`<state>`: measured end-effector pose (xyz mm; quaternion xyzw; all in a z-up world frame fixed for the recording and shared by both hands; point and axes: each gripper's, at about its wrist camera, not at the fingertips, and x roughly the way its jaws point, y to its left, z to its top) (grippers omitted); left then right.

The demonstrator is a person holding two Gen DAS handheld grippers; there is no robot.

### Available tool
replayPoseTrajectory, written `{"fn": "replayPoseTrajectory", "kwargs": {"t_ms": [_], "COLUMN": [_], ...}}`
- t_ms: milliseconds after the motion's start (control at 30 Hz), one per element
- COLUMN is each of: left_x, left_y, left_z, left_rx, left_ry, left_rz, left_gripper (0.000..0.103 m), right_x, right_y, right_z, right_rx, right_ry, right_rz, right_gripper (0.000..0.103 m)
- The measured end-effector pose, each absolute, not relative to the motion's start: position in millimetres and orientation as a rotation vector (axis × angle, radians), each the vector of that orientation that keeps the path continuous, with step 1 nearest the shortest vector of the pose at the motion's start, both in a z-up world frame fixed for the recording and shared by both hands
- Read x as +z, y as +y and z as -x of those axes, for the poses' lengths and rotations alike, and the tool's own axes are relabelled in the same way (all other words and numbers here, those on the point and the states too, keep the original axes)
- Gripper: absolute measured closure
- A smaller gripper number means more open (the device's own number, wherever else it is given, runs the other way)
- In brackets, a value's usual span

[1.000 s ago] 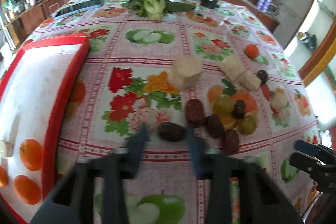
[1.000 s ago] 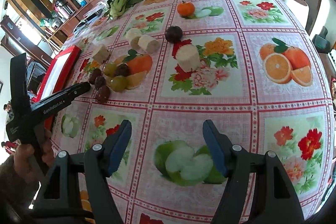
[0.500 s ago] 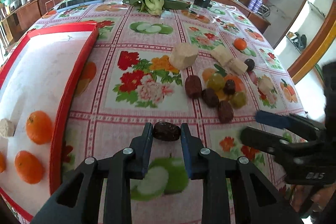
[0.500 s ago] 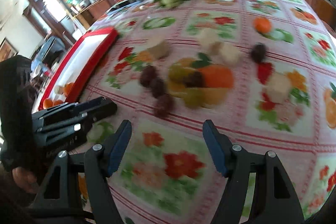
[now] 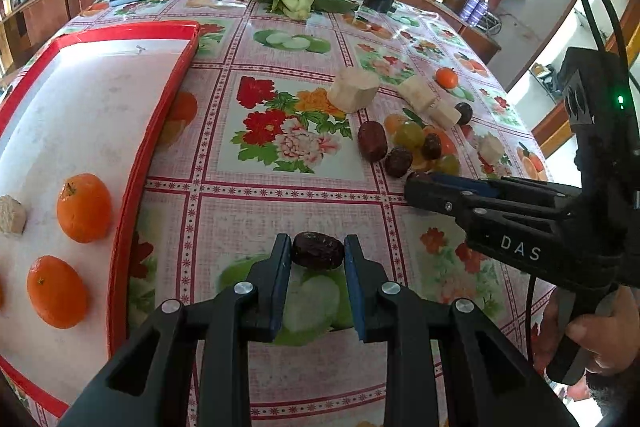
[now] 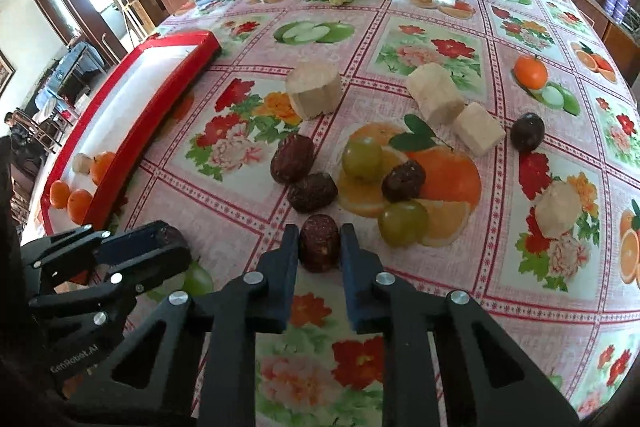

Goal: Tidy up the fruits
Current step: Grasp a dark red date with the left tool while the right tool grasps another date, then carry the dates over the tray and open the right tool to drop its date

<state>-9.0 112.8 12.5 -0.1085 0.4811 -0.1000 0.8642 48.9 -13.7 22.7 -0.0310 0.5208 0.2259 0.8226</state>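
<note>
Flowered oilcloth covers the table (image 5: 280, 379), with a window of greenery behind. At far left we see a red-rimmed tray (image 5: 136, 163) holding small oranges (image 5: 83, 207) and one pale chunk (image 5: 12, 215). Next comes our left gripper (image 5: 318, 255), its fingers closed against both ends of a dark date (image 5: 318, 255) that we hold above the cloth. Further right, the loose pile sits on the table: more dates (image 6: 292, 159), green grapes (image 6: 362, 157), pale cut chunks (image 6: 314, 89), a dark plum (image 6: 527, 131) and a lone orange (image 6: 530, 71). At the pile's near edge our right gripper (image 6: 319, 243) has its fingers nearly shut around another date (image 6: 319, 243), touching it on both sides; we cannot tell whether it is off the cloth. A hand (image 5: 600, 335) grips that tool's handle at far right.
</note>
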Motion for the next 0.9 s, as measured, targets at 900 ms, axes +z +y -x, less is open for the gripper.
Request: {"fn": "replayPoseTrajectory", "kwargs": {"t_ms": [900], "left_x": [44], "left_y": [137], "left_z": [30], "left_rx": [-0.265], "left_ry": [0.938], "left_rz": [0.254], "left_gripper": [0.077], "right_x": [67], "right_y": [10], "right_z": [-10], "right_rx": [0.512], "right_ry": [1.017], "right_rz": [0.122], "right_gripper": [0.081]}}
